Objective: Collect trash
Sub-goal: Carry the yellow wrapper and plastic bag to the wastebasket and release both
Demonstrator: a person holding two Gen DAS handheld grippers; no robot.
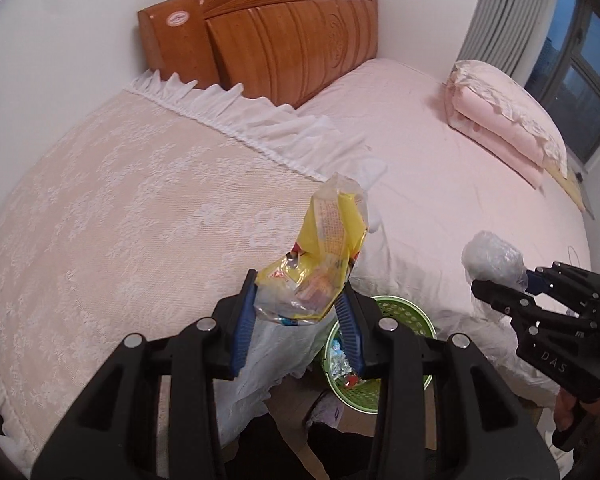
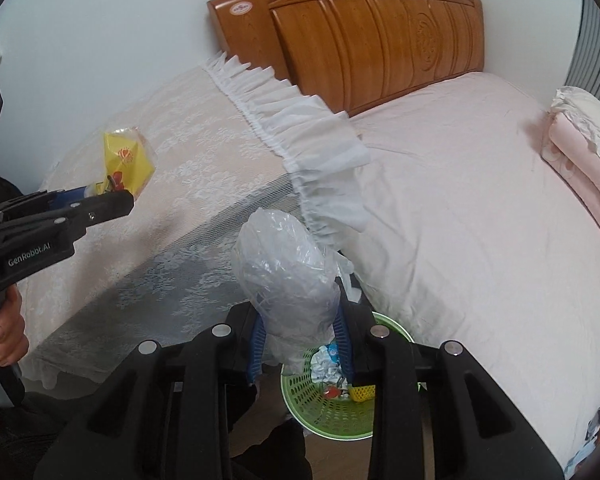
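Left tool clamps a crumpled yellow snack wrapper between its two blue pads, the wrapper standing up above the fingertips with small red print on a clear panel, too fine to read. Seen from the right wrist camera, the same left tool carries the lettering "GenRobot.AI" on its black side, and the wrapper shows a red emblem on yellow. A bare hand grips its handle at the picture's left edge.

The right tool is closed on a bunched clear plastic bag, which bulges upward past its blue pads. From the left wrist camera, the right tool reads "DAS" on its body, with the bag at its tip and fingers wrapped around the handle below.

Both tools are held level above the gap beside the bed, well apart from each other. One green perforated basket stands on the floor directly under them, holding several bits of rubbish: white crumpled paper, something red, something yellow. One carved wooden headboard bears an oval sticker, unreadable. One folded pink quilt lies on the bed's far side, and one lace cover with a white frill spreads over the near side.
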